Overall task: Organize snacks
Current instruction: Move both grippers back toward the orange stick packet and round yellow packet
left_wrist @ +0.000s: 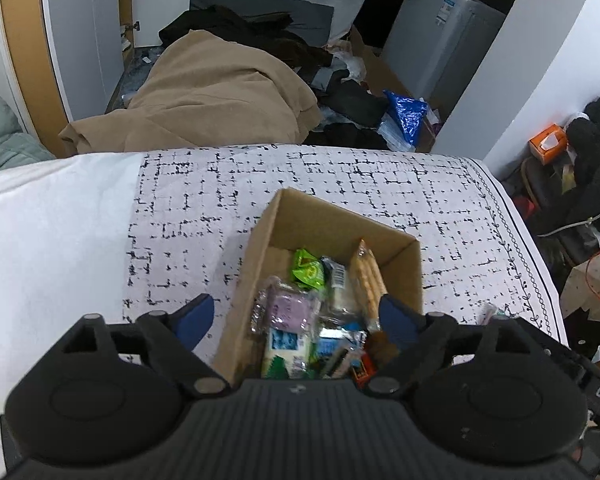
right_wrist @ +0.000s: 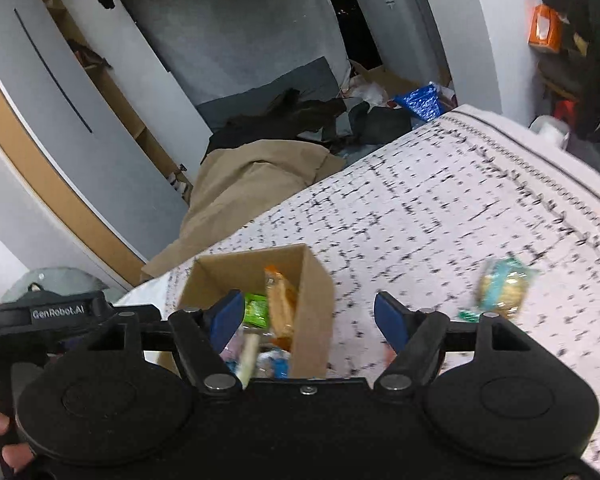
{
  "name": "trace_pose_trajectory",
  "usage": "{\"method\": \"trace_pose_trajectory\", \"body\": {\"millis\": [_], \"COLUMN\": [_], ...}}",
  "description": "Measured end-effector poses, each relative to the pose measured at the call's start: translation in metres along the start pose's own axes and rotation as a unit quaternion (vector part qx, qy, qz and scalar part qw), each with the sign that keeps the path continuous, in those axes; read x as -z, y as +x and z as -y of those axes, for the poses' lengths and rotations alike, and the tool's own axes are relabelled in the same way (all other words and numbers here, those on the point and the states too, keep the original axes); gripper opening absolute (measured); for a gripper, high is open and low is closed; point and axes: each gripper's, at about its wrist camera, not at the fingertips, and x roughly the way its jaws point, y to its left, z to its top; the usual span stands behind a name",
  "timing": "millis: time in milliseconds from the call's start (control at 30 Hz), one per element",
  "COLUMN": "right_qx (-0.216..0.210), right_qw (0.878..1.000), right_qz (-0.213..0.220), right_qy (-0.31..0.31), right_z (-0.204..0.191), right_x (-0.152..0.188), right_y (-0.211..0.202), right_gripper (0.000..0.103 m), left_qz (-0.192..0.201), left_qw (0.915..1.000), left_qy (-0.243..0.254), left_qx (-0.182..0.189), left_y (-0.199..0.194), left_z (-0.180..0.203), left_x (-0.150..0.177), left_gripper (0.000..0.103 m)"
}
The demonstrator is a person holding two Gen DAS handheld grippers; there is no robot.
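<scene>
One cardboard box [left_wrist: 328,232] sits on the patterned cloth [left_wrist: 204,208], packed with snacks: a green packet [left_wrist: 308,270], a cracker sleeve [left_wrist: 366,276], a purple pack [left_wrist: 288,310] and others too jumbled to count. Left gripper [left_wrist: 296,316] hangs over the box, jaws spread wide, holding nothing. Right gripper [right_wrist: 308,318] is also spread and empty, straddling the box's right wall. Only the right view shows one loose blue-wrapped snack [right_wrist: 502,288] on the cloth, blurred, well apart from the box. Beyond the cloth lie a tan blanket [left_wrist: 212,92] and dark clothes [left_wrist: 240,26].
</scene>
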Motion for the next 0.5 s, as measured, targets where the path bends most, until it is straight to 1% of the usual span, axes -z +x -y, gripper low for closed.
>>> {"method": "trace_pose_trajectory", "body": {"millis": [100,167,267,367,500], "right_qx": [0.008,0.012,0.011,0.01,0.02], "right_qw": [1.0,1.0,1.0,1.0,1.0], "right_qz": [0.001,0.008,0.012,0.011,0.004], "right_qy": [-0.007,0.005,0.017,0.019,0.007], "right_z": [0.01,0.02,0.031,0.037,0.05], "right_x": [-0.005,-0.01,-0.013,-0.013,-0.014], "right_y": [-0.008,-0.013,-0.018,-0.02,-0.025], "right_gripper": [0.072,0.075,0.076,0.076,0.076], "left_qz": [0.0,0.005,0.012,0.015,0.016], "left_qw": [1.0,1.0,0.9998,0.9996,0.9989], "left_qy": [0.001,0.007,0.012,0.021,0.041], "left_qx": [0.004,0.003,0.007,0.012,0.019], "left_y": [-0.002,-0.006,-0.011,-0.012,-0.014], "left_z": [0.008,0.015,0.025,0.036,0.054], "left_x": [0.005,0.008,0.011,0.012,0.016], "left_gripper": [0.094,0.096,0.103,0.103,0.103]}}
